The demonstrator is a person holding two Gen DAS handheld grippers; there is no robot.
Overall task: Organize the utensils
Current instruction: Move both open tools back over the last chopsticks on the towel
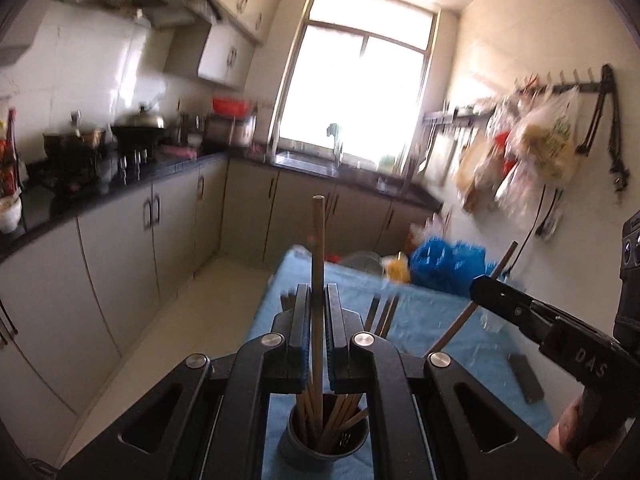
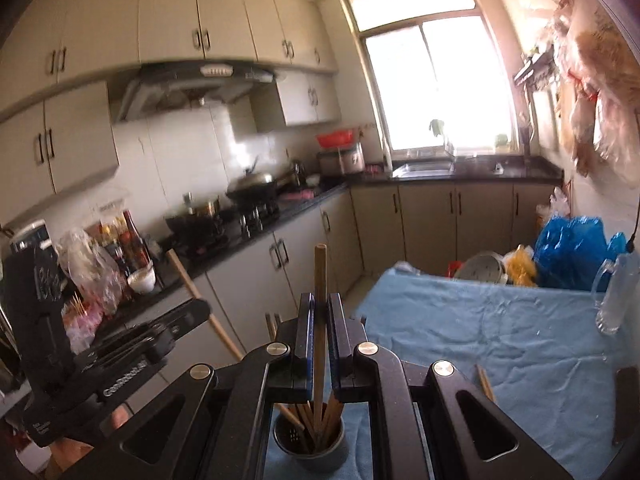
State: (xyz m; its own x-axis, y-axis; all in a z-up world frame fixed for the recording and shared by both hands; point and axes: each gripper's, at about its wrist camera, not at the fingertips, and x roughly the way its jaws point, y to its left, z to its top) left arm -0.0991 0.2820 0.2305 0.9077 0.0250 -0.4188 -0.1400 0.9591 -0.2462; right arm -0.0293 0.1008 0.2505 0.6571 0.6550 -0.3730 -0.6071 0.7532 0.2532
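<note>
chopsticks mostly gathered — 2 in hand, a few loose.
the cup [image 1: 320,440] on the blue-clothed table [image 2: 500,340] already holds a bundle of brown wooden sticks; left gripper [image 1: 319,300] and right gripper [image 2: 320,308] are each clamped on 1 upright chopstick [image 1: 318,248] above it — several more [image 1: 382,314] lie on the cloth beyond.

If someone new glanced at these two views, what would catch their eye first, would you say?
Each gripper, left gripper and right gripper, is shut on one upright wooden chopstick above a dark cup full of chopsticks on the blue tablecloth. Behind glares a bright window, with a blue plastic bag at the table's far end.
</note>
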